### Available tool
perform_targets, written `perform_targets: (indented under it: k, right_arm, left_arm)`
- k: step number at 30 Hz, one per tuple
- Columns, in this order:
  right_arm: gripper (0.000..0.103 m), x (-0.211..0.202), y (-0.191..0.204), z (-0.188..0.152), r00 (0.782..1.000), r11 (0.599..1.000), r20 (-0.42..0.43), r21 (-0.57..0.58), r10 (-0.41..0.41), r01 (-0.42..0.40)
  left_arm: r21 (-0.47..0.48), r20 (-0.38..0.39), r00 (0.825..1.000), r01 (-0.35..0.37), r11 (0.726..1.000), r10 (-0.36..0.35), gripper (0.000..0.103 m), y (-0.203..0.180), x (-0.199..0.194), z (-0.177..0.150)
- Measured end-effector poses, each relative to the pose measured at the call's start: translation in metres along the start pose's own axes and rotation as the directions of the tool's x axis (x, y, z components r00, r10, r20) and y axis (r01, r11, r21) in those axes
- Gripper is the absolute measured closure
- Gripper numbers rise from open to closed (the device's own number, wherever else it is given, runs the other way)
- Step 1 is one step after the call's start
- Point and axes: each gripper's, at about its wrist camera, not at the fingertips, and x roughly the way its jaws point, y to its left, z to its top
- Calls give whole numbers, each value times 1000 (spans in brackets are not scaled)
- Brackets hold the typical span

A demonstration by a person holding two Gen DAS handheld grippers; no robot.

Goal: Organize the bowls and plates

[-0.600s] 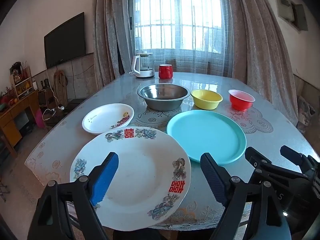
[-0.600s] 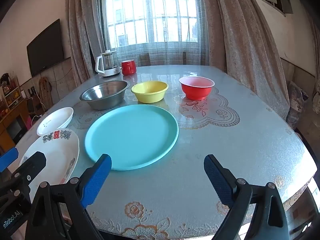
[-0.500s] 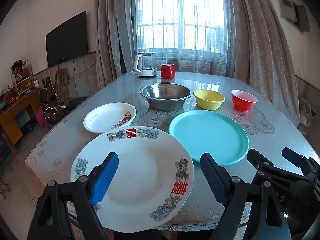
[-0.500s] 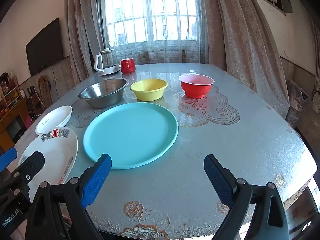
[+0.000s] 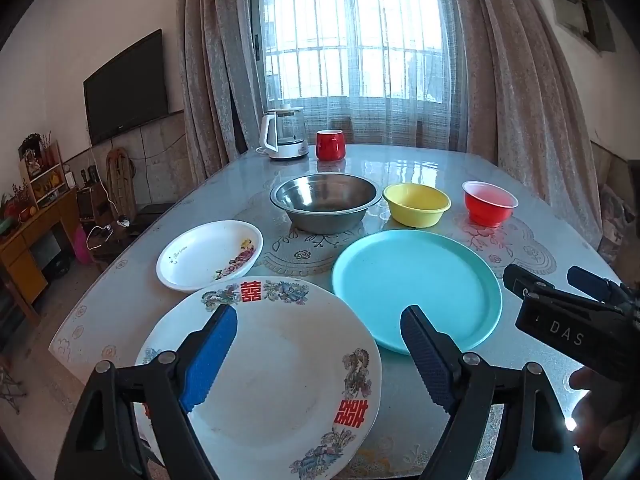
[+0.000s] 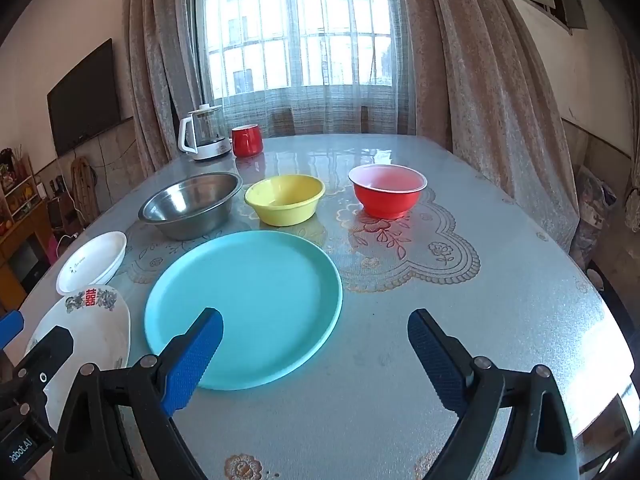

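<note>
Both my claws, left gripper [image 5: 318, 354] and right gripper [image 6: 314, 354], have lifted slightly (jaws wide, empty) above the round turquoise plastic plate [image 6: 244, 306]; nothing stacked yet.

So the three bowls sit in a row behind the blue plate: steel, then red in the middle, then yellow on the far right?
Not quite. In the right wrist view the yellow bowl is in the middle and the red bowl on the far right; the steel bowl and blue plate are as you say.

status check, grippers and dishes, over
Left gripper open, right gripper open, both empty. Round turquoise plate unstacked beside large white patterned plate. Nothing blocking.
</note>
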Motion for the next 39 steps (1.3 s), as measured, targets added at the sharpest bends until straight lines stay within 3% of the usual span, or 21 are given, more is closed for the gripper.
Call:
perform_targets:
  k: [14,21,29,39]
  right_arm:
    - [8,31,-40,49,998,998,24,-23,64,-63]
    - [8,41,-53,43,994,994,10,3,108,-108]
    - [8,52,-51,12,985,986,-89,90,146,-138]
    - [8,35,-26,-1,992,993,-87,82,95,-88]
  left_arm:
    - [101,-45,997,-61,993,66,18,-50,3,11]
    - [128,-49,995,-79,989,86,18,-71,1,2]
    - [77,-57,992,-111,991,116,18,-50,-1,-4]
    - [53,-44,998,-38,998,40,18,-22,5,-5]
